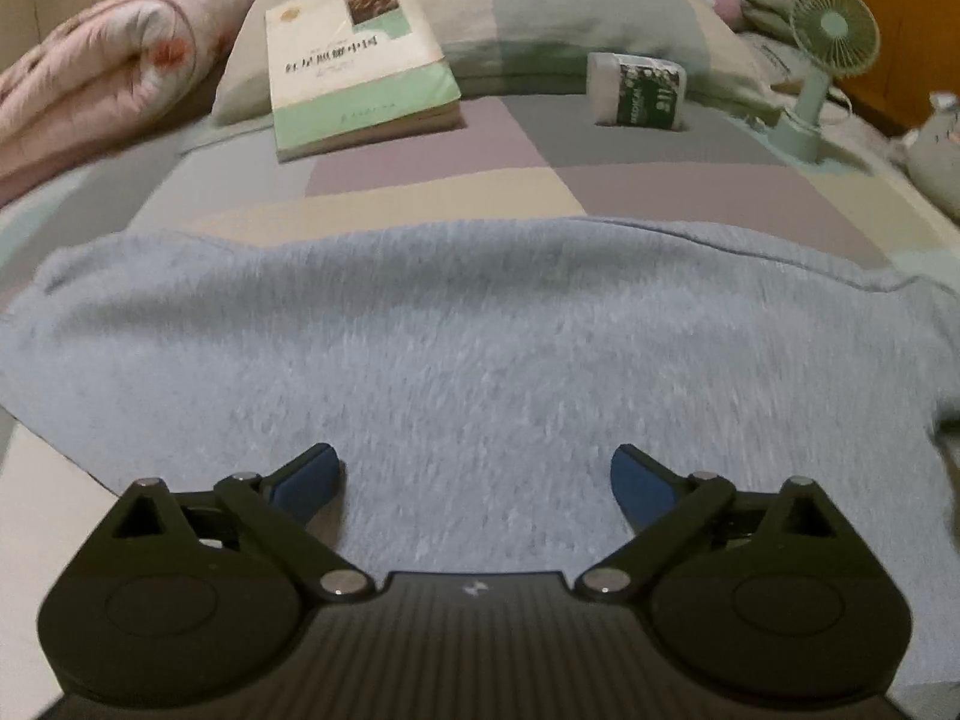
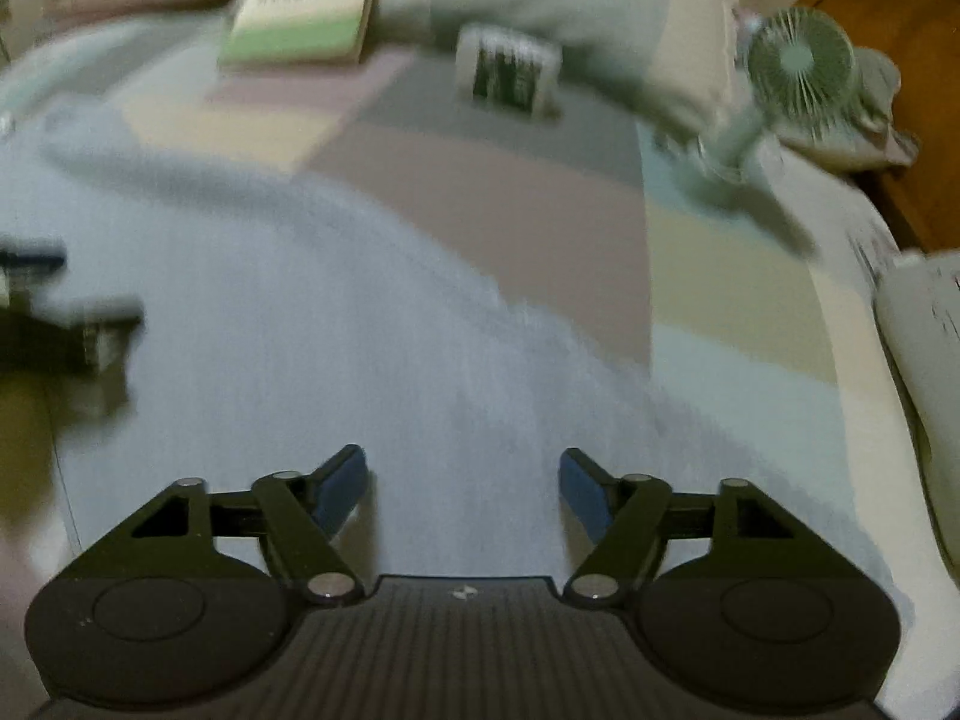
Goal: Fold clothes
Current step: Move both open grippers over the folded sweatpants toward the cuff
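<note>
Fleecy pale-blue fabric of a garment [image 1: 456, 354] is spread flat along the bed's [image 1: 420, 180] near edge, directly beneath both spread, empty grippers, left gripper [image 1: 477, 483] and right gripper [image 2: 462, 489], its long axis running crosswise.

Right wrist view motion-blurred throughout: green-white paperback book [image 2: 306, 0] cut by top edge, title unreadable; green-white tissue pack [image 2: 510, 72] print smeared; dark gripper part [image 2: 60, 324] cut by left edge, state unclear. Left wrist view: fuzzy light-blue garment [image 1: 456, 372] runs off both sides, shape unclear; pink floral quilt [image 1: 102, 72] cut at left; grey plush toy [image 1: 936, 162] clipped at right.
</note>
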### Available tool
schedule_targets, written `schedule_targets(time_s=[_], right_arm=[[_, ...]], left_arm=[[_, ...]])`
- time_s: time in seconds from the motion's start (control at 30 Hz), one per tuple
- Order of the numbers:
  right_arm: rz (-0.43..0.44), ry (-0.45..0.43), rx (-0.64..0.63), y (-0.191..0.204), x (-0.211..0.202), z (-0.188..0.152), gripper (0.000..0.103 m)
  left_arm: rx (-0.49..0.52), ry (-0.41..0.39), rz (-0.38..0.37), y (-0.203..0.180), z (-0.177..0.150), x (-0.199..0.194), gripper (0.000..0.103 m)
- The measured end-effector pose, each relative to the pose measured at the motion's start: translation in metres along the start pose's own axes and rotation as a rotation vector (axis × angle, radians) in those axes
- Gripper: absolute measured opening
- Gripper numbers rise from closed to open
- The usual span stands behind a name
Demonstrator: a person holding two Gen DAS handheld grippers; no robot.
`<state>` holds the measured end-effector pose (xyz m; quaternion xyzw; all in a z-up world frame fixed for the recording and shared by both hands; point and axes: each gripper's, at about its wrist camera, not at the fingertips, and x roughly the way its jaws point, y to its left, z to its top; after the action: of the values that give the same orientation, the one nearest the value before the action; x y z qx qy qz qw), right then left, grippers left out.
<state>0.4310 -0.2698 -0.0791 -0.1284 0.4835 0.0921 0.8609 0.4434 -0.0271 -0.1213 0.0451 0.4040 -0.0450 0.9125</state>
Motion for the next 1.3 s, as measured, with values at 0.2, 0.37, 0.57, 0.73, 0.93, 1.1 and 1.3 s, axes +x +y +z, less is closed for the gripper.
schedule_targets(time_s=[0.2,0.37,0.57,0.73,0.93,1.1,1.3], right_arm=[[0.07,-0.014,0.171,-0.018,0.014,-0.028,0.103],[0.077,-0.003,0.171,-0.018,0.011,-0.028,0.103],[0.103,0.077,0.209,-0.037,-0.008,-0.034,0.103],[0.098,0.154,0.413,-0.064,-0.056,-0.086,0.103],[0.08,0.173,0.499,-0.09,-0.085,-0.129,0.082],[0.125,0.137,0.579,-0.109,-0.09,-0.113,0.067],[0.282,0.108,0.406,-0.089,-0.102,-0.054,0.068]], left_arm=[[0.008,0.001,-0.003,-0.003,0.004,0.008,0.103],[0.011,0.063,-0.023,0.001,0.013,0.012,0.103],[0.036,0.123,-0.038,0.004,0.014,0.007,0.103],[0.074,0.19,0.008,-0.009,0.017,-0.009,0.101],[0.199,0.206,-0.007,-0.04,0.02,-0.046,0.101],[0.18,0.273,-0.029,-0.055,0.034,-0.07,0.097],[0.094,0.243,-0.023,-0.025,0.051,-0.121,0.099]])
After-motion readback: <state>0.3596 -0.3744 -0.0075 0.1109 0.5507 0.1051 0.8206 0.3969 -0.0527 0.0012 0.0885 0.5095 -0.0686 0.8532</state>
